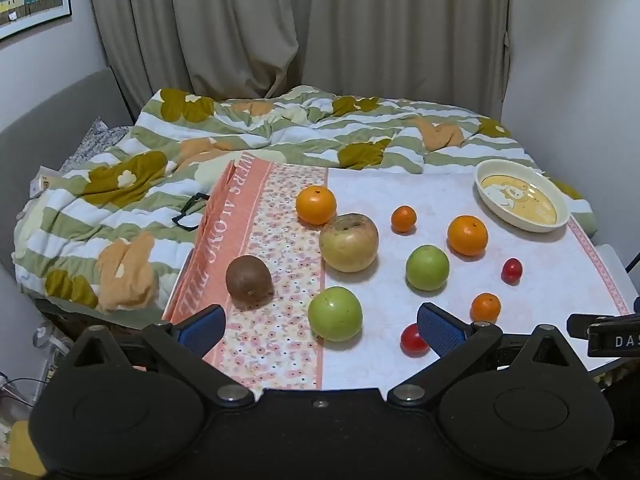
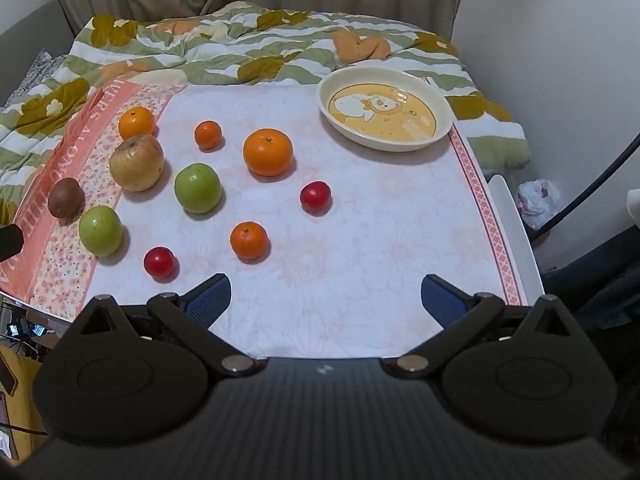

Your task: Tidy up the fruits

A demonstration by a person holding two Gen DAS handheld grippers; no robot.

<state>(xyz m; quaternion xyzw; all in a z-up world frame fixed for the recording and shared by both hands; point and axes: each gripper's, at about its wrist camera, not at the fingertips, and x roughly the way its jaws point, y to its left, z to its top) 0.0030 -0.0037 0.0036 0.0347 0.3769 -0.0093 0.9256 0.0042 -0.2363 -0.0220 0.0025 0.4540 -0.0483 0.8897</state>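
While both grippers stand wide open and empty, ten fruits lie loose on the cloth (image 2: 360, 240).
Kiwi (image 1: 249, 279) at left edge, long axis running left-right, one end toward the camera in the left view; yellow apple (image 1: 349, 242) stem-up, touching an orange (image 1: 316, 205). Two green apples (image 2: 197, 188), small tomatoes (image 2: 315, 197) between. Dish (image 2: 384, 142) far right, well apart. Left gripper (image 1: 320, 326) and right gripper (image 2: 326, 300) hover at near edge.

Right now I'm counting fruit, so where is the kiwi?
The kiwi lies far left in the right wrist view, on the flowered cloth border, beside the yellowish apple.
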